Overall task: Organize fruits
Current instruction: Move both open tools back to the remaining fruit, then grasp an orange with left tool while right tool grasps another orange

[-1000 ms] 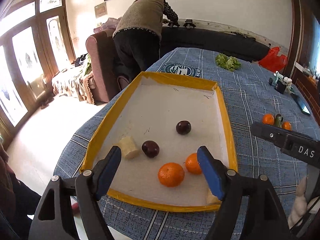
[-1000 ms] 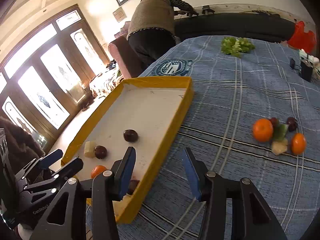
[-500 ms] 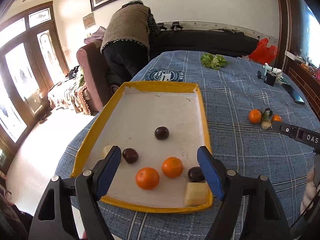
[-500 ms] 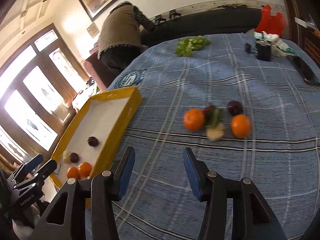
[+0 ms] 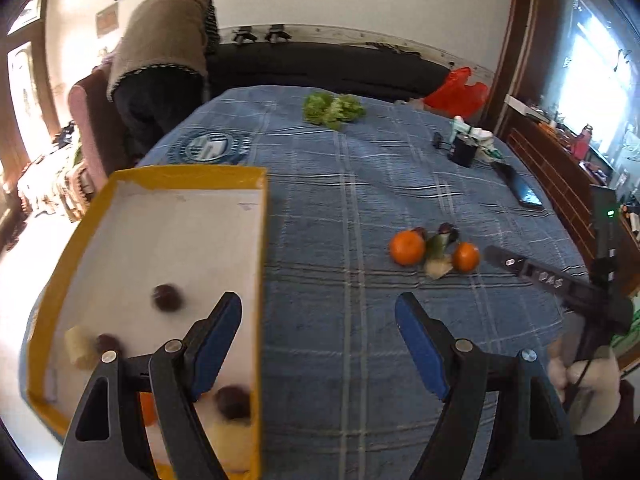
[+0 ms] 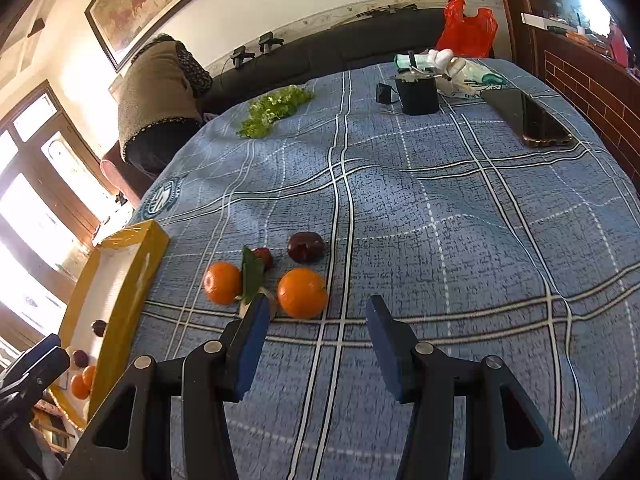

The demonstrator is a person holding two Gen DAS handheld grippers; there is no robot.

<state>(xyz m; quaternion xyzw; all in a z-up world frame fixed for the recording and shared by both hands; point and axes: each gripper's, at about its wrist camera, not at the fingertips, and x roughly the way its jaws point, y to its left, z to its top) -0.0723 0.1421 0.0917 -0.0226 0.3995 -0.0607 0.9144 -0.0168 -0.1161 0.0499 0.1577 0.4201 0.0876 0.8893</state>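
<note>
Both grippers' fingers apart and empty, right gripper (image 6: 316, 340) just short of the nearest orange (image 6: 302, 293), left gripper (image 5: 318, 346) above blue-checked worktop (image 5: 340, 208).

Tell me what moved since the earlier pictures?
Both grippers swung away from the yellow tray toward the loose fruit pile on the blue cloth. The left gripper and right gripper are empty. No fruit moved.
</note>
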